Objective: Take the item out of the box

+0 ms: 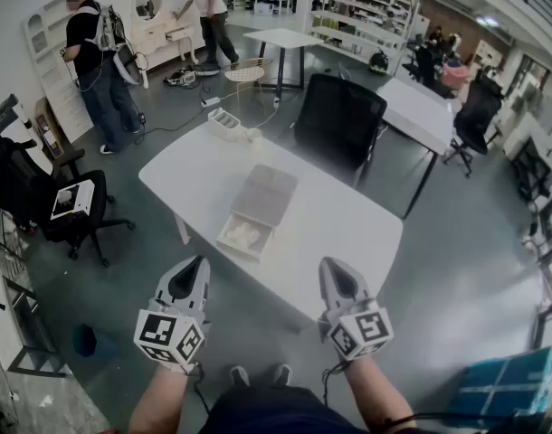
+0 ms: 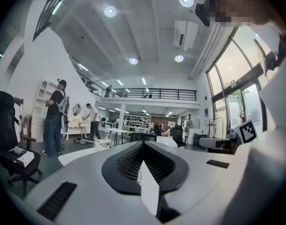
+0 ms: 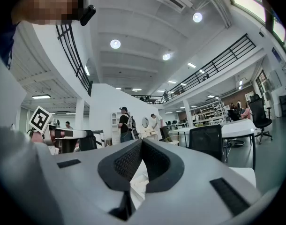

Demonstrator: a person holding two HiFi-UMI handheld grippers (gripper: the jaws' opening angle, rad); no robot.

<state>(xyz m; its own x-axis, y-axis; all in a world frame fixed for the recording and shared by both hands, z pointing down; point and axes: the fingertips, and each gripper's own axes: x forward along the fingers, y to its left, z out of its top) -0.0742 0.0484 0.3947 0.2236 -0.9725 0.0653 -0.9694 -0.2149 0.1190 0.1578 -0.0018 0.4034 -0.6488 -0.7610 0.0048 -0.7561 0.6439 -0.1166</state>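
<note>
I'm looking over a large open workshop with a grey floor [image 1: 466, 269]. A white worktop [image 1: 339, 220] stands in the middle, with a black office chair [image 1: 339, 120] behind it. White shelving [image 1: 362, 12] lines the far side. Round ceiling lights [image 2: 110, 11] glow overhead, a railed mezzanine [image 2: 147, 93] runs across, and tall windows [image 2: 232, 64] brighten one side.

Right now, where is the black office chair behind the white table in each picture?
Head view: black office chair, upper middle, beyond the white table.
Left gripper view: chair small, dead centre.
Right gripper view: chair right of centre.
Shared landmark: person in black beside the white shelf.
</note>
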